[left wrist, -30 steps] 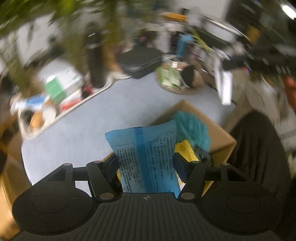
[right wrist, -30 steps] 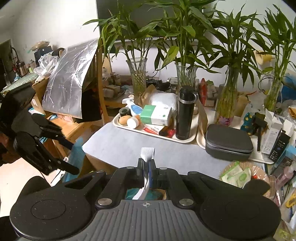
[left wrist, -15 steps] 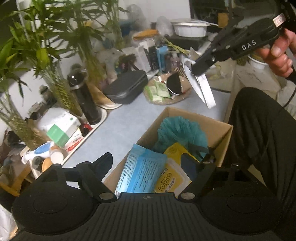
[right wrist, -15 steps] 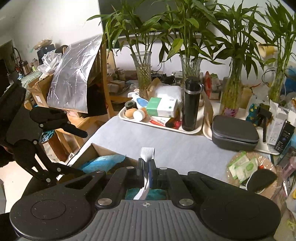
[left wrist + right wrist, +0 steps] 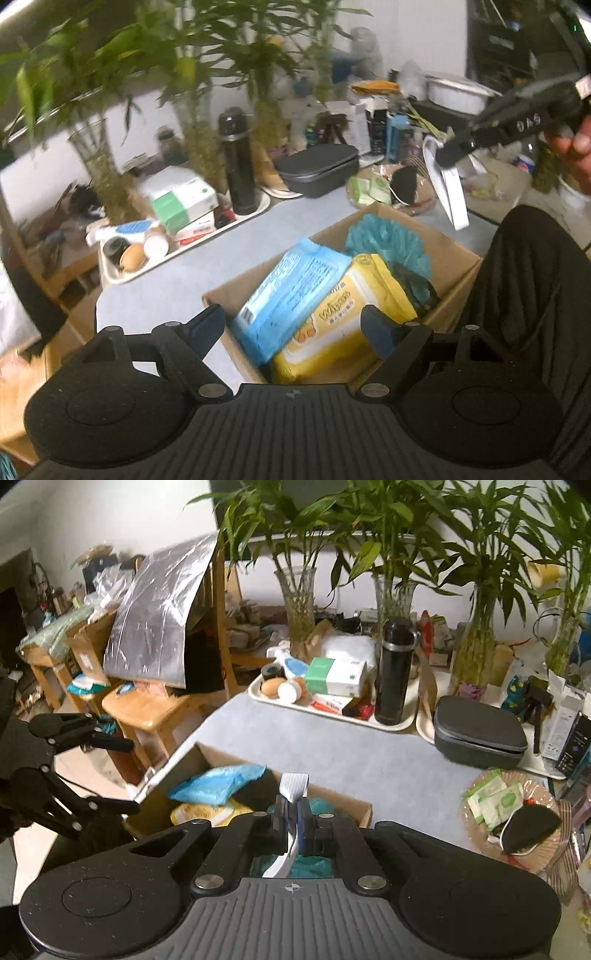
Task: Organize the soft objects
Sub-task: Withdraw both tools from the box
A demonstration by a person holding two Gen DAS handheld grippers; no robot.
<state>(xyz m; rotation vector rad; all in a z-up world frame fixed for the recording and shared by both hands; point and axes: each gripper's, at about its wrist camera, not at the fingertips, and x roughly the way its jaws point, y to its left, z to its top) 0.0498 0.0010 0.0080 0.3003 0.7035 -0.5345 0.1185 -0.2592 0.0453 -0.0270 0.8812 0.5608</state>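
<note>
A cardboard box [image 5: 454, 254] [image 5: 207, 753] at the table's near edge holds a blue soft pack [image 5: 291, 295] [image 5: 218, 782], a yellow wipes pack [image 5: 351, 317] and a teal fluffy duster [image 5: 388, 240]. The blue pack lies tilted on the yellow one. My left gripper [image 5: 291, 326] [image 5: 122, 775] stands open just above the box's near corner, its pads clear of the blue pack. My right gripper [image 5: 293, 812] [image 5: 448, 157] is shut on a thin white plastic handle [image 5: 293, 786] [image 5: 452, 195], held above the box's far side.
A tray [image 5: 399, 725] carries a black flask [image 5: 393, 672] and a green-white carton. A black case [image 5: 480, 734], a plate [image 5: 546, 849] of green sachets and bamboo vases line the back. A person's dark-clad leg [image 5: 535, 302] is beside the box. Wooden stools [image 5: 147, 709] stand left.
My left gripper opened and let go of the blue pack, which dropped into the box onto the yellow wipes. The left gripper then drew back. The right gripper still holds the white handle.
</note>
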